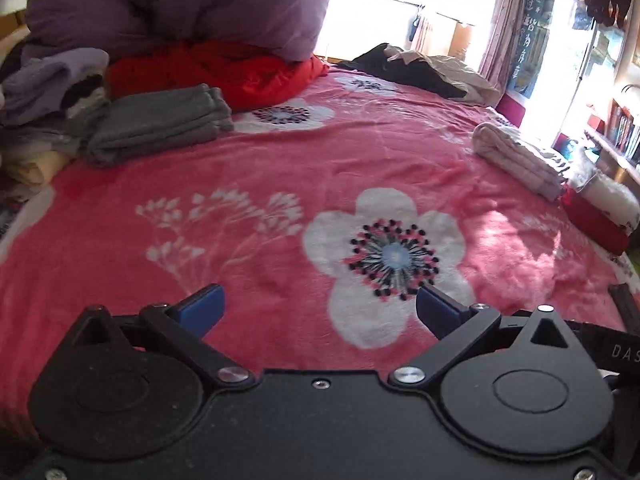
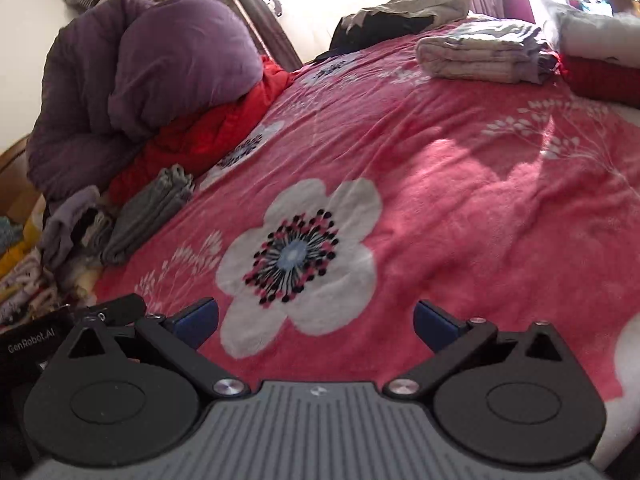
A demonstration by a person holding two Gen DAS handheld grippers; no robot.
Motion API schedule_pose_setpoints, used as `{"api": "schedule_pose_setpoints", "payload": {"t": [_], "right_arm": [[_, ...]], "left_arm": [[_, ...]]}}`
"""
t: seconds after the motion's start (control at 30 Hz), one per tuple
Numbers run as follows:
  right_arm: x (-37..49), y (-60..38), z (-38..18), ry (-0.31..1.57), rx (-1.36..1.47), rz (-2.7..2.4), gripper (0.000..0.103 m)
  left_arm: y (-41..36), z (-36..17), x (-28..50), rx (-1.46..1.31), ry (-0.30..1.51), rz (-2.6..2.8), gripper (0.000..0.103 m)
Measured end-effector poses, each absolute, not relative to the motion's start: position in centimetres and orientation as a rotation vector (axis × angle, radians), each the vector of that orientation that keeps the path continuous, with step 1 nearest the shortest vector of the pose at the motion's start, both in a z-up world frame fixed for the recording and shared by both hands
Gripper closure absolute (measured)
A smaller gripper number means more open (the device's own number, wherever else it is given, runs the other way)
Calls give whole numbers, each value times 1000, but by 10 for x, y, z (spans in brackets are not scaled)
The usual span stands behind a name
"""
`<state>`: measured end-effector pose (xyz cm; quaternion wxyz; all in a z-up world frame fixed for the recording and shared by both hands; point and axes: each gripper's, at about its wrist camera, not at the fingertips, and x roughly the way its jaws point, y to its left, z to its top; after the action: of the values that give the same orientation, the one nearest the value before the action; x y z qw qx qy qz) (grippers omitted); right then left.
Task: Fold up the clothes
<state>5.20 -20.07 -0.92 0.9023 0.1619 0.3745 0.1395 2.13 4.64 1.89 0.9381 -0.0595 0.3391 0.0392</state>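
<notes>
The folded grey garment [image 1: 160,122] lies at the bed's left side, beside the red quilt [image 1: 224,70]; a folded striped piece [image 1: 516,156] sits far right. Your left tool [image 1: 320,310] and right tool [image 2: 316,322] hang released, empty, above the pink flowered blanket [image 1: 280,168].

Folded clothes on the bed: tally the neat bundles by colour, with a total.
Grey folded garment: 1
Pale striped folded garment: 1
Red folded garment: 1
Total: 3
Loose heaps not counted.
</notes>
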Motion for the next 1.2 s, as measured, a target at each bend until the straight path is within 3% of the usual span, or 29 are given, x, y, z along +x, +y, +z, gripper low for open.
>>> {"api": "schedule_pose_setpoints", "payload": {"t": [0.83,1.2], "right_arm": [[23,-183,4,688,144,152,0],[37,-197,-31,706,155,127,0]], "left_arm": [[21,25,-8,-6,657,124,0],[5,-9,16,24,679,59,0]]}}
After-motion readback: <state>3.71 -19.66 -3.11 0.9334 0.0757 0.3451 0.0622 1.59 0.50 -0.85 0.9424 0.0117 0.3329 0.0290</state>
